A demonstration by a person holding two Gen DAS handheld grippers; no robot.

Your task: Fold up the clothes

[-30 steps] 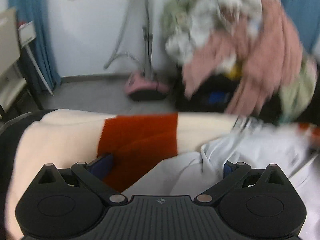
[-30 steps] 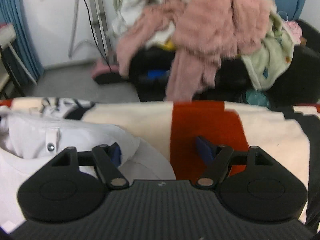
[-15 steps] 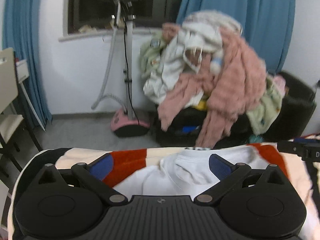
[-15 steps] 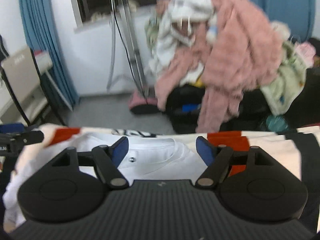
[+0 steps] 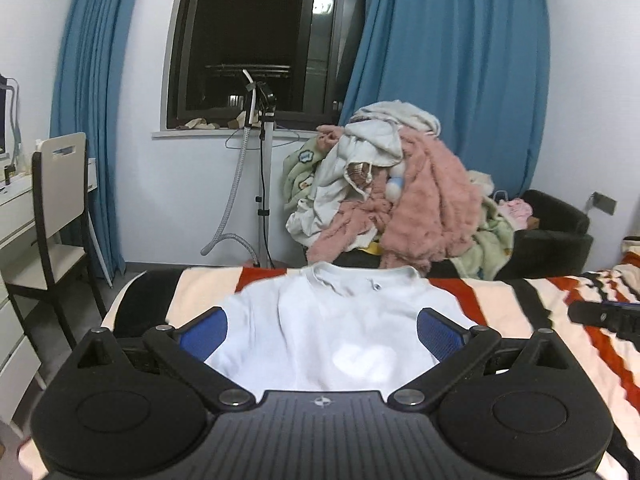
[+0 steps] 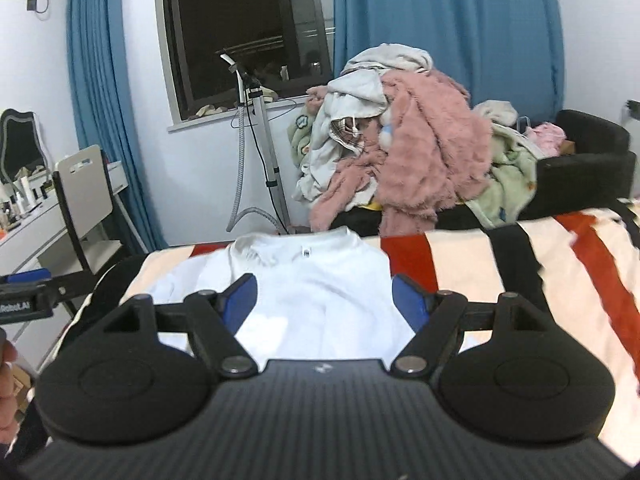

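A white T-shirt (image 5: 332, 320) lies flat on the striped blanket (image 5: 520, 312), collar towards the far edge of the bed; the right wrist view shows the same T-shirt (image 6: 320, 280) with a small label at the neck. My left gripper (image 5: 322, 326) hovers open above its lower part, nothing between the blue pads. Also open and empty, my right gripper (image 6: 324, 298) hangs above the shirt's middle. The right gripper's tip (image 5: 600, 314) pokes in at the right edge of the left wrist view, and the left one (image 6: 24, 296) appears at the left edge of the right wrist view.
A heap of clothes (image 5: 400, 192) covers a black armchair (image 5: 560, 232) beyond the bed. A garment steamer stand (image 5: 262, 184) is by the window. A chair (image 5: 56, 208) and white desk stand at the left. The blanket (image 6: 560, 264) stretches to the right.
Both grippers have lifted up and back from the shirt, from close over the cloth to a high view of the room. The shirt now lies spread flat.
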